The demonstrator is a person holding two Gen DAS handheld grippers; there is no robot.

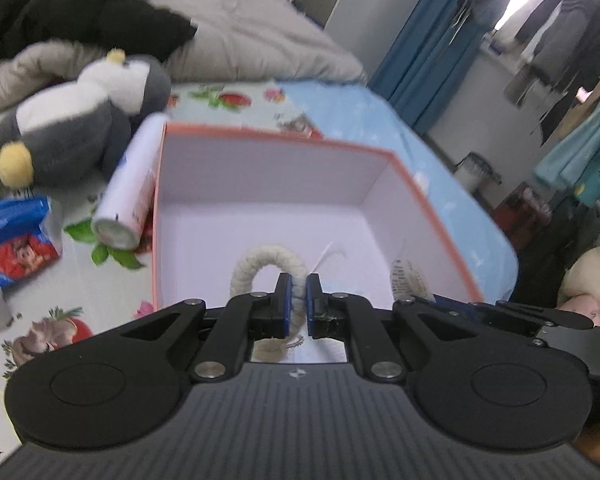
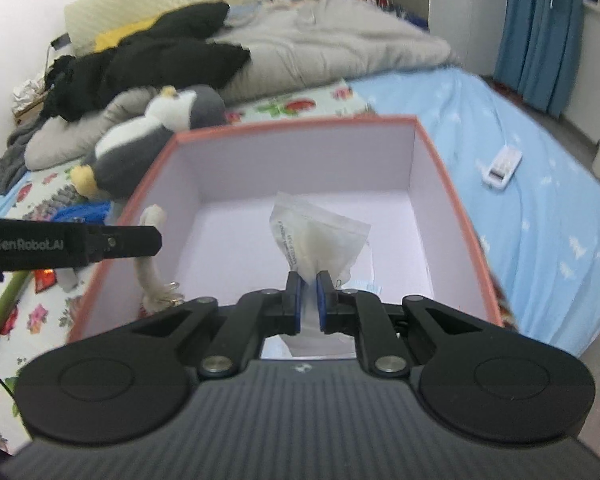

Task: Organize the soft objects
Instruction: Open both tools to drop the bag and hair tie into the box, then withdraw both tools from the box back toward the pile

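Landmark: I place everything against the open box [image 1: 276, 184], white inside with a coral-pink rim, sitting on the bed.
Left gripper: my left gripper [image 1: 297, 280] is clenched on a cream rope ring [image 1: 260, 266]; the blue pads squeeze one side of the loop.
Rope ring: I see it held above the box's near-left inner area; the right wrist view shows it [image 2: 150, 268] against the box's left wall, with a small metal clasp at its lower end.
Right gripper: my right gripper [image 2: 306, 280] is clamped on the pinched lower end of a clear plastic pouch [image 2: 318, 236].
Pouch: it stands up from my fingers over the middle of the box floor, with something pale inside and printed text along one edge that I cannot read.
Plush penguin: the grey and white plush penguin [image 1: 88, 116] lies outside the box, off its far-left corner, on the floral sheet [image 1: 100, 292].
White cylinder: a white cylinder [image 1: 130, 184] lies touching the outside of the box's left wall.
Blue packet: a blue and red packet [image 1: 14, 236] rests further left of the box, beyond the cylinder.
White device: a small white device [image 2: 502, 168] lies on the blue sheet [image 2: 540, 216], right of the box.
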